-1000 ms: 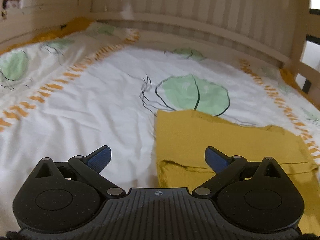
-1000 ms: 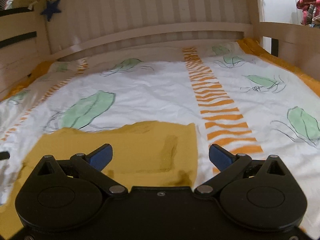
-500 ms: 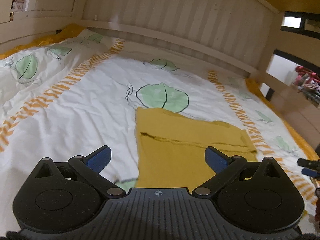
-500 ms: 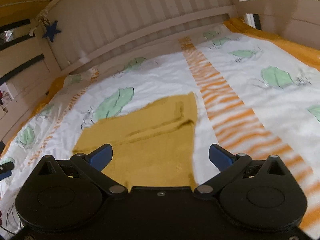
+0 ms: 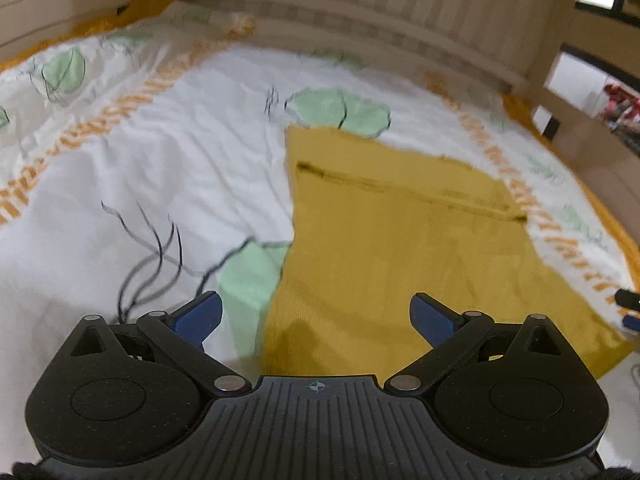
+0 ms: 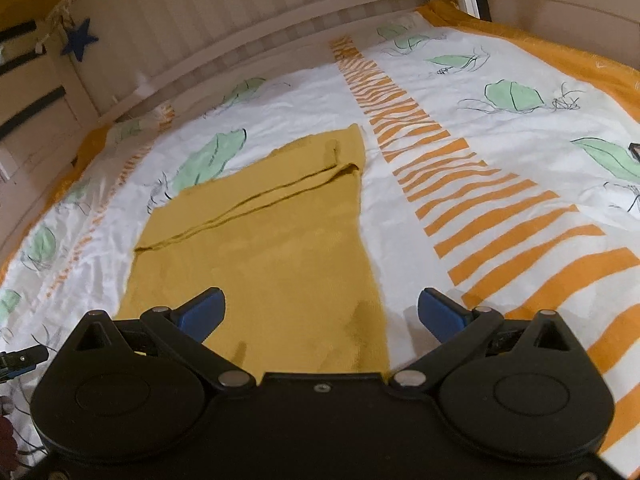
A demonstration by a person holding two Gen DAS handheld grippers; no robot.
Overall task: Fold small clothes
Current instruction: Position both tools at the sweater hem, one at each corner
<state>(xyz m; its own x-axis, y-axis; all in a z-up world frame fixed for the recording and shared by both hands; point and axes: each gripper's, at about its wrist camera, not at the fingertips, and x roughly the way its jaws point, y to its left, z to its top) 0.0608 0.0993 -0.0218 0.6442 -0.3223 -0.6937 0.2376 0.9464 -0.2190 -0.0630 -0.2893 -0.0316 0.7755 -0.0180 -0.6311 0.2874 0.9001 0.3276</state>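
Note:
A mustard-yellow knit garment [image 5: 400, 248] lies flat on the bed, with its far part folded over along a seam line. It also shows in the right wrist view [image 6: 272, 240]. My left gripper [image 5: 316, 316] is open and empty, above the garment's near left corner. My right gripper [image 6: 322, 312] is open and empty, above the garment's near right edge. The tip of the right gripper [image 5: 628, 308] shows at the right edge of the left wrist view, and the left gripper's tip [image 6: 20, 358] at the left edge of the right wrist view.
The bed has a white cover [image 5: 140, 184] with green leaves and orange striped bands [image 6: 480, 208]. A slatted wooden headboard [image 6: 248, 16] and side rails [image 5: 580, 128] enclose the bed. A blue star [image 6: 78, 38] hangs at the back left.
Both grippers have pulled back towards the near end of the garment and dropped lower over it. More of the garment's length shows than a second ago. Both have stayed open.

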